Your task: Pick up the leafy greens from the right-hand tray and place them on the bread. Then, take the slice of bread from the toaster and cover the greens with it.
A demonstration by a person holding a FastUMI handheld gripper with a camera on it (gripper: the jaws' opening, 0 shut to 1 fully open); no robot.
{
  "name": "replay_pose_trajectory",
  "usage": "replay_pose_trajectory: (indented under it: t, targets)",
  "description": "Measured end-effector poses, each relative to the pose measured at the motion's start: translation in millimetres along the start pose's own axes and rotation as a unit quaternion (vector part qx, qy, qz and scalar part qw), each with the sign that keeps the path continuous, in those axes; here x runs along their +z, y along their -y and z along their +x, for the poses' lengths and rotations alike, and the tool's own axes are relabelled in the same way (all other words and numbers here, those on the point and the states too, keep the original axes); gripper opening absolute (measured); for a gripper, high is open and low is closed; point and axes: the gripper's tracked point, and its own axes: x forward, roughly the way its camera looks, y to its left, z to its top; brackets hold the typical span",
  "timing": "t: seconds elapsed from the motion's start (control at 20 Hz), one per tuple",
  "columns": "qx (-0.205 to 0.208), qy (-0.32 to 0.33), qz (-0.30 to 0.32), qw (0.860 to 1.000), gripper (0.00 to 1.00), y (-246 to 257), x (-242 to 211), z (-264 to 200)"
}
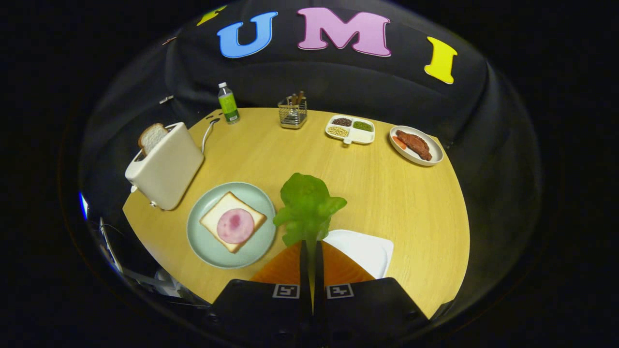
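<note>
Greens lifted, carry to the bread in hand.

The leafy greens (307, 205) hang pinched by their stem between the two fingers of the gripper (312, 251), which are closed tight on it, held above the table just beside the green plate (203, 244). On that plate lies the bread (213, 217) topped with a pink ham slice (235, 225); I judge the next move is a short swing over it, then a release. Beyond the plate stands the toaster (167, 171) with its bread slice (152, 137). The white tray (367, 249) lies on the plate's other side. Nothing blocks the path.
</note>
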Motion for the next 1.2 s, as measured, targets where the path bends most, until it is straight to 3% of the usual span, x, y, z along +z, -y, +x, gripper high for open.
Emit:
replay_pose_trajectory:
  t: [0.6,1.2]
  targets:
    - [0.063,-0.022,-0.020,0.998,0.06,-116.3,7.3,29.3]
    - [0.057,-0.053,-0.046,0.996,0.15,-140.3,-0.1,67.8]
